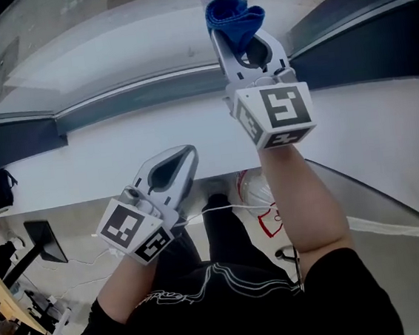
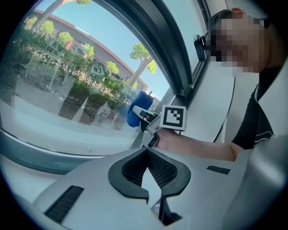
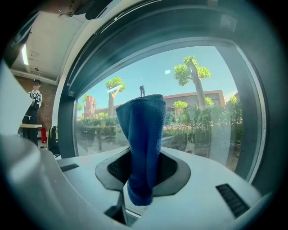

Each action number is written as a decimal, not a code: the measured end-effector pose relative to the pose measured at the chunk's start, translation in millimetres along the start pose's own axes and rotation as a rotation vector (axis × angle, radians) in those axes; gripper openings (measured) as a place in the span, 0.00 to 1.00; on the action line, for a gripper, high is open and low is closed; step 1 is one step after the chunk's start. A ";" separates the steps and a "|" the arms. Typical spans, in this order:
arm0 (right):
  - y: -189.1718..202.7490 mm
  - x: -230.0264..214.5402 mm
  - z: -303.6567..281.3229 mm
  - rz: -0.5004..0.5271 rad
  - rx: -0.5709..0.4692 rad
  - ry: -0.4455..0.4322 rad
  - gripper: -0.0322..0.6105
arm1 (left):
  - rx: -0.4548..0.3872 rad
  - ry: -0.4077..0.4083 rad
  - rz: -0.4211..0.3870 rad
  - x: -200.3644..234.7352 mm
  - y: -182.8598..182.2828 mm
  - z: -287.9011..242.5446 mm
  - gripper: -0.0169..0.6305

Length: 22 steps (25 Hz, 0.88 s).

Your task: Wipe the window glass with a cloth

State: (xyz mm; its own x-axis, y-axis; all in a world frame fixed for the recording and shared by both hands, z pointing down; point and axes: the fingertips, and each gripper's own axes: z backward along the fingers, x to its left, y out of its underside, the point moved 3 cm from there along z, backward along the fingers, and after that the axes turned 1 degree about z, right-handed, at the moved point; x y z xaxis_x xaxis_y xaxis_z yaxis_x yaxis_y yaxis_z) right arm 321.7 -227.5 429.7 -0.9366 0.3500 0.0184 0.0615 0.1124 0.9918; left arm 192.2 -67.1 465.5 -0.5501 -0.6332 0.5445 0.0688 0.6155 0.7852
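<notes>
Since the right gripper (image 3: 143, 173) clamps the cloth (image 3: 143, 134), tip toward the window glass (image 3: 198, 117) at twelve o'clock, it is nearer; the left gripper (image 2: 147, 166) has its jaws together, empty.

The left tongs (image 1: 183, 158) and right tongs (image 1: 244, 39) are pale grey shells with black meshed pads (image 2: 164, 170) and white cubes (image 1: 278, 113) bearing black square markers, a thin white cable (image 1: 225, 208) trails from the left, and the person wears a black short-sleeved top (image 1: 224, 306) with white line print.
</notes>
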 end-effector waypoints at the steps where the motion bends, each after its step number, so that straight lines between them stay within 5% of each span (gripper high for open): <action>1: 2.9 -8.3 2.9 -0.004 0.002 0.013 0.20 | 0.005 0.005 0.000 -1.5 1.3 -5.2 0.03; 22: 26.6 -166.3 74.5 -0.034 0.027 0.299 0.20 | 0.078 0.106 -0.025 -48.2 14.4 -90.6 0.03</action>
State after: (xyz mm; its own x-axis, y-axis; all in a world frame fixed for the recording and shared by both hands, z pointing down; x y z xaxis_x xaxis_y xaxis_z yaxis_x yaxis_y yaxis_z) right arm 504.8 -213.4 443.5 -0.9980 0.0567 0.0262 0.0343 0.1456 0.9888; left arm 295.1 -70.2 477.3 -0.4598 -0.6919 0.5567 -0.0111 0.6313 0.7754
